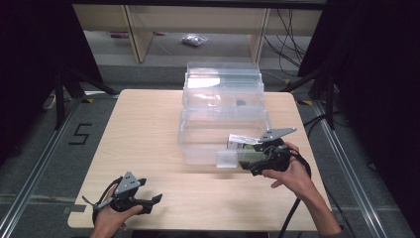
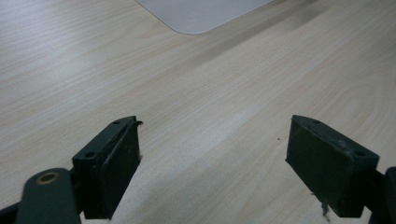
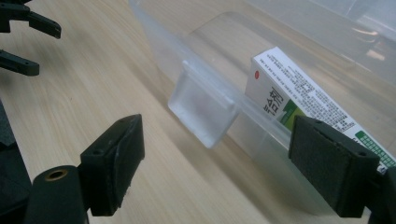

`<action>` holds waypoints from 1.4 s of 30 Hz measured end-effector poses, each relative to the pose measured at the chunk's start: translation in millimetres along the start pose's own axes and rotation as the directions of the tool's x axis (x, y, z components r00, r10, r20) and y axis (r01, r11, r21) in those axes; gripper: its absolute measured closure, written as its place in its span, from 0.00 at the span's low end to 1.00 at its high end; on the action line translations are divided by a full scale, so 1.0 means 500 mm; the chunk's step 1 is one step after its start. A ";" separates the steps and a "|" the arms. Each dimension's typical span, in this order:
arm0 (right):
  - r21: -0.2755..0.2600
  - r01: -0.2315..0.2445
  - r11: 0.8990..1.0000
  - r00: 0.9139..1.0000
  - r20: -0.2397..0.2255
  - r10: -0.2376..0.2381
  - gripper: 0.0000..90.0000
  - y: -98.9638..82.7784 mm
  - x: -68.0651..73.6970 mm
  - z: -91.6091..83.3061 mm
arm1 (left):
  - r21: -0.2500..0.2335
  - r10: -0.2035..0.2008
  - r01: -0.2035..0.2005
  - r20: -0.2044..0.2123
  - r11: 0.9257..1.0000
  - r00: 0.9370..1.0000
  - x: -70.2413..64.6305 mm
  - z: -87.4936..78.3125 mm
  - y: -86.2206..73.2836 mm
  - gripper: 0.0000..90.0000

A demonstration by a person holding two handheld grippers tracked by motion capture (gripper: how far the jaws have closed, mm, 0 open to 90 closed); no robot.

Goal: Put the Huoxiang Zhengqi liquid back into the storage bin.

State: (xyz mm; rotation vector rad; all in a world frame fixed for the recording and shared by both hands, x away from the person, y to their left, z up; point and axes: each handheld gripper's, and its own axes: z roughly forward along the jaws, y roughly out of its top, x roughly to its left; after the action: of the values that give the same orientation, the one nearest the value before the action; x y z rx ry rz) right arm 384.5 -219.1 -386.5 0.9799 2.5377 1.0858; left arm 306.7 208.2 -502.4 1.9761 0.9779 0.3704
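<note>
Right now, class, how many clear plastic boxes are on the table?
2. One clear box sits nearer the person, holding a carton, by the right gripper. A second box stands behind it at the table's far edge.

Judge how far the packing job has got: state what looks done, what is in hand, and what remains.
Done: a white and green carton already lies inside the clear plastic box, against its near wall. In hand: nothing; the right gripper, open, hovers by the box's latch tab, while the left gripper, open, rests over bare table. Left: probably closing the raised lid and snapping the latch.
</note>
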 end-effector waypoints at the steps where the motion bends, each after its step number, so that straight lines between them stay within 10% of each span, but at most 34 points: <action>1: -0.009 -0.008 1.000 1.000 -0.006 0.008 0.21 -0.004 0.002 0.003 | 0.001 0.001 -0.001 0.000 1.000 1.000 0.000 0.000 0.000 0.19; 42: -0.022 -0.057 0.998 0.996 -0.068 0.056 0.19 -0.075 0.028 0.061 | 0.004 0.004 -0.004 0.003 1.000 1.000 0.000 -0.001 0.000 0.19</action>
State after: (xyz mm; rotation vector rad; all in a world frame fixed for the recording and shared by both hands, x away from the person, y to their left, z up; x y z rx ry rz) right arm 368.3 -212.0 -433.6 1.0317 2.5576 1.1814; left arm 306.5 208.3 -502.3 1.9816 0.9736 0.3685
